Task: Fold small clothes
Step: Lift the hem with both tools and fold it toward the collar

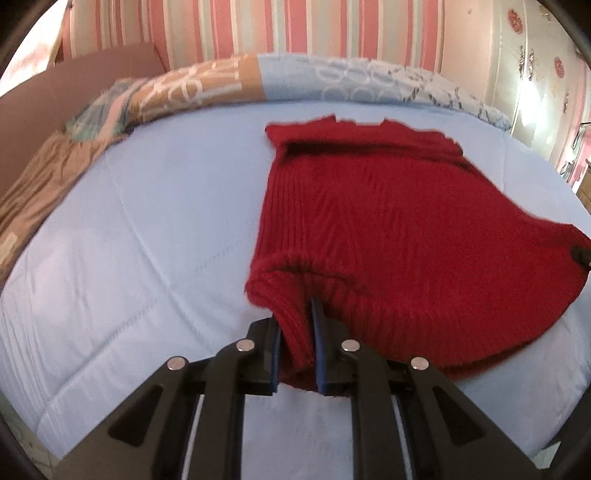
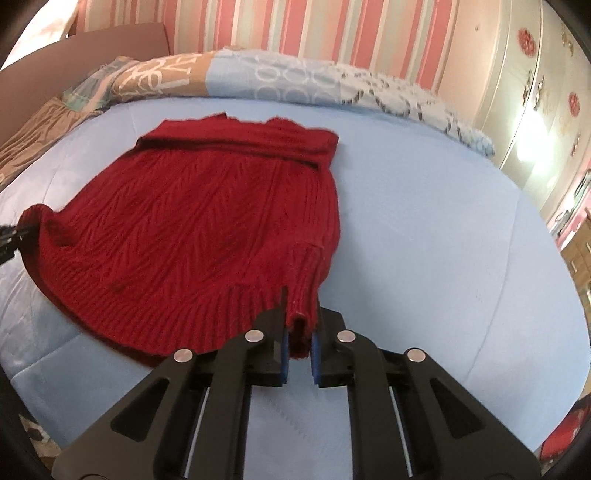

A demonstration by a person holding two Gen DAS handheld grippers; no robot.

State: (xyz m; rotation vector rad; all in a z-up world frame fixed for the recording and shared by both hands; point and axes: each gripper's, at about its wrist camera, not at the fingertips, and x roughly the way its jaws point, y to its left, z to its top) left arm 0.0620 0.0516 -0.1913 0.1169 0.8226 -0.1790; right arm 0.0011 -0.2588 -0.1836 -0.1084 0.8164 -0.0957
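A small red knitted sweater (image 1: 384,229) lies on a light blue bed cover (image 1: 129,240), its far part folded over. My left gripper (image 1: 295,332) is shut on the sweater's near left ribbed hem corner and lifts it a little. In the right wrist view the sweater (image 2: 192,229) spreads left of centre. My right gripper (image 2: 299,325) is shut on the near right hem corner. The right gripper's tip shows at the right edge of the left wrist view (image 1: 581,254). The left gripper's tip shows at the left edge of the right wrist view (image 2: 11,236).
A patterned quilt and pillows (image 1: 221,85) lie along the bed's far edge, below a pink striped wall (image 1: 258,26). A brown headboard (image 1: 74,85) stands at the left. A white wardrobe (image 2: 535,92) stands at the right.
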